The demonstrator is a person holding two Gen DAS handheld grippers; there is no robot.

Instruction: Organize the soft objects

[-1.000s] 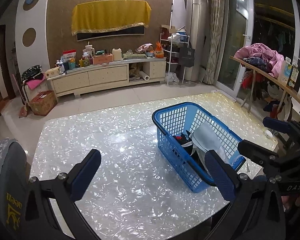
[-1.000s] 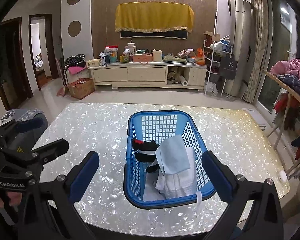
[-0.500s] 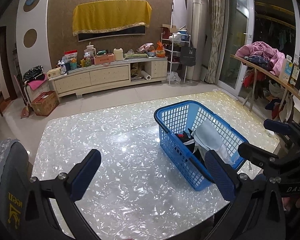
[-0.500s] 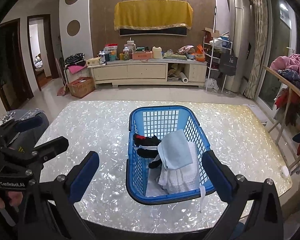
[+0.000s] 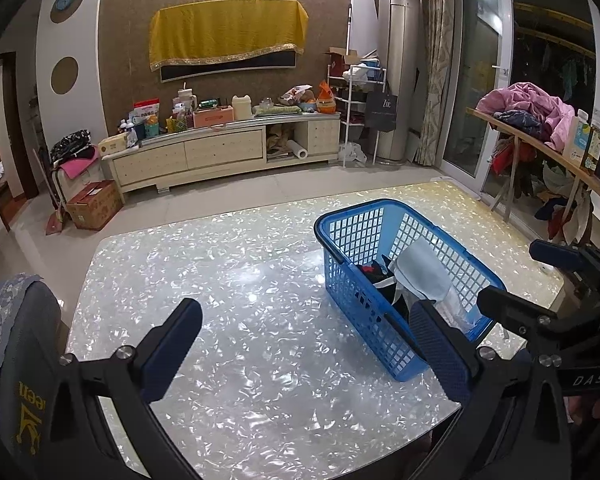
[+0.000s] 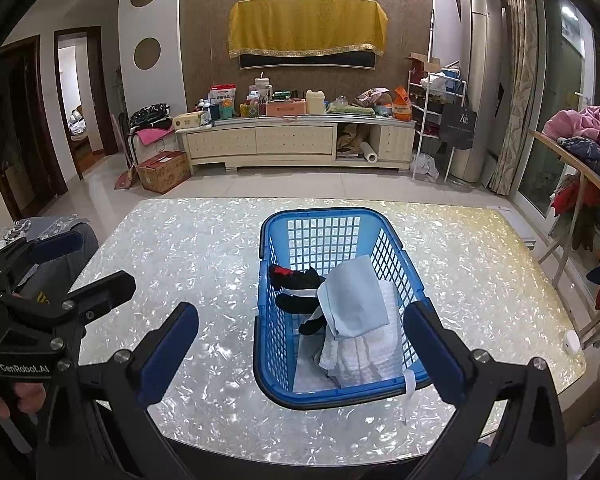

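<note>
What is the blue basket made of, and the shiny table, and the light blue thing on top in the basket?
Blue basket: looks like moulded plastic, with stiff grid walls and a smooth rim. Table: hard and glossy with pearly flakes, perhaps shell-look stone or glass; I can't tell which. Light blue cloth: soft fabric, matte, folded and draping.

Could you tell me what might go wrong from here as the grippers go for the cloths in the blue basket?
1. The light blue cloth lies on the white towel, so the open right gripper may pinch both together.
2. The black socks lie against the blue basket wall; a finger could catch the mesh.
3. The basket looks light on the glossy table; pulling snagged fabric could drag it while the open left gripper is beside it, not holding it.
</note>
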